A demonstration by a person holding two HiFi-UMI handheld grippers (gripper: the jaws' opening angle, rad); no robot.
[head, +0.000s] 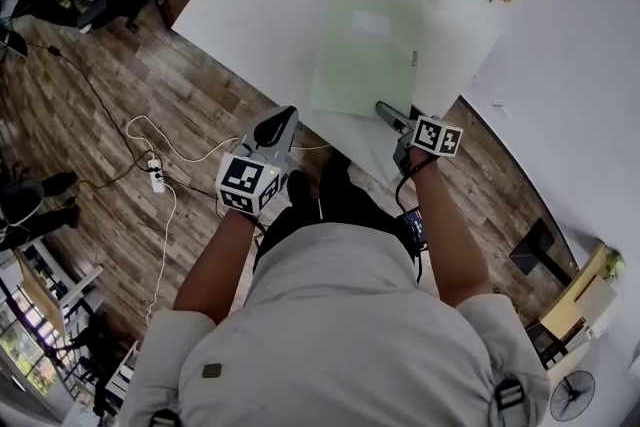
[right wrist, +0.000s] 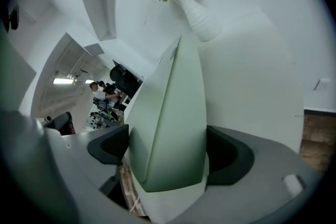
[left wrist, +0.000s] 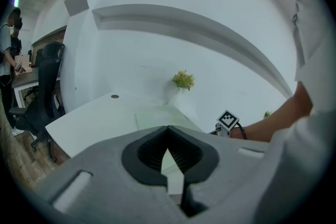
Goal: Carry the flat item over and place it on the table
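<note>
Fingers of the right gripper stand wide apart, not clamping, with the near edge of the flat item between them. This thin, smooth, pale green folder lies on the matte white surface. On the left gripper they are closed on nothing. Withdrawing straight back and level should avoid dragging the slippery sheet off.

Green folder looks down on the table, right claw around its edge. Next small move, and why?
Probably draw the right claw straight back off the green folder: it lies on the white table, and the jaws stand wide apart around its near edge, not pressing it.
</note>
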